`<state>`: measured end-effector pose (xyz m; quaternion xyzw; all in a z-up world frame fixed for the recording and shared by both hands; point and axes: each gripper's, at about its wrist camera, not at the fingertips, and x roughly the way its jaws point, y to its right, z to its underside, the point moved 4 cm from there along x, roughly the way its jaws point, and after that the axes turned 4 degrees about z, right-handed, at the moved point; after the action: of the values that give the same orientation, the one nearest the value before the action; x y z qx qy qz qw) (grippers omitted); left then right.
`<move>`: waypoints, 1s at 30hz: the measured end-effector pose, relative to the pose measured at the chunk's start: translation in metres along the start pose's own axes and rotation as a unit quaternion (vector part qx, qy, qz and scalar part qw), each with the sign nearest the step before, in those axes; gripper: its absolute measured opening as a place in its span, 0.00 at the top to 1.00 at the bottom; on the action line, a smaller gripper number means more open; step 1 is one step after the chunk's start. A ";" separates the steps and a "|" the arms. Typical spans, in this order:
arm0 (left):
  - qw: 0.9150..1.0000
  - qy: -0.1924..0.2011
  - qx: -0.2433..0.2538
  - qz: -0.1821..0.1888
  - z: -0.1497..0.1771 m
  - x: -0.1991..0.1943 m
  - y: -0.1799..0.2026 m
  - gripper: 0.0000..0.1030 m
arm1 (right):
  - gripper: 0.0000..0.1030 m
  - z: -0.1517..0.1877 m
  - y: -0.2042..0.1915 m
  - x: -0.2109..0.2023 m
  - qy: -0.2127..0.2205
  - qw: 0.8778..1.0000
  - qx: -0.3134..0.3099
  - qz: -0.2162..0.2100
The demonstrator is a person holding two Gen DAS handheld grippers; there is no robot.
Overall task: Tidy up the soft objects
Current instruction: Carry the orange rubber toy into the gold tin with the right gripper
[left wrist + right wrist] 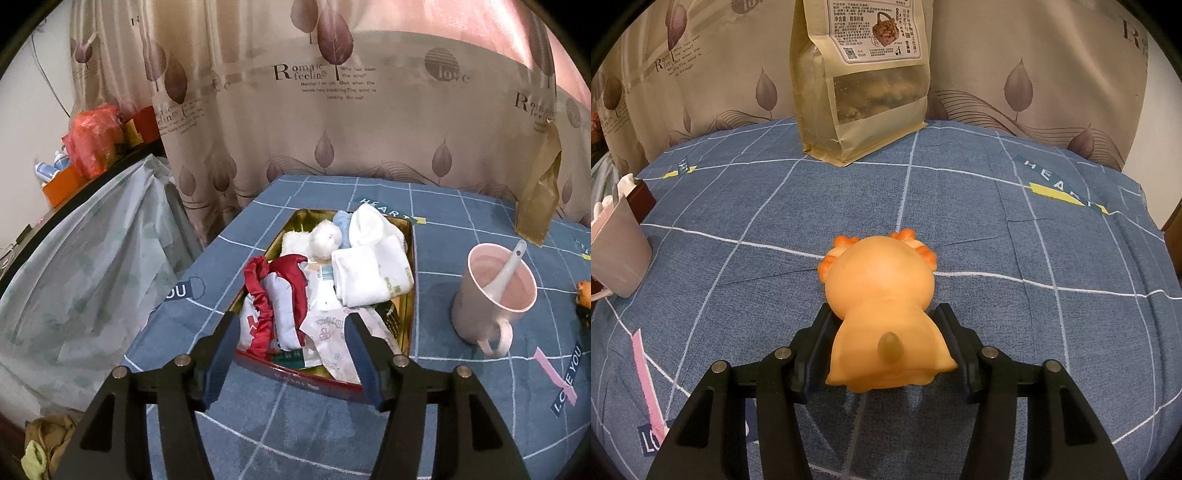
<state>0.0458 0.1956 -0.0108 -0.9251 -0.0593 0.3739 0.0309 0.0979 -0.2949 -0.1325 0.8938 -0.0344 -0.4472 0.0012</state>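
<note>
My right gripper (884, 317) is clamped on the orange squishy toy (882, 295) over the blue cloth (997, 229); my left gripper (290, 323) hangs empty, spread wide, over the tin (408, 317) packed with folded white socks (369, 273)

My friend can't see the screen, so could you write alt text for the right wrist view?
The right gripper clasps an orange squishy animal toy from behind on a blue checked cloth. A tan snack pouch stands beyond, with a pink mug at left.
</note>
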 end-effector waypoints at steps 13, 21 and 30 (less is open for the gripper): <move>0.999 -0.025 -0.022 -0.013 0.005 0.015 -0.017 0.42 | 0.57 -0.008 -0.011 -0.020 0.021 1.000 0.007 0.015; 0.999 -0.031 -0.042 -0.016 0.007 0.018 -0.027 0.41 | 0.57 -0.042 -0.056 -0.066 0.067 0.997 -0.021 -0.019; 0.997 -0.038 -0.060 -0.023 0.008 0.020 -0.037 0.42 | 0.57 -0.062 -0.160 -0.105 0.093 0.987 -0.088 -0.101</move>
<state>0.0512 0.2347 -0.0271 -0.9088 -0.1035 0.4037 -0.0181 0.0948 -0.1302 -0.0166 0.9268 0.0963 -0.3609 0.0380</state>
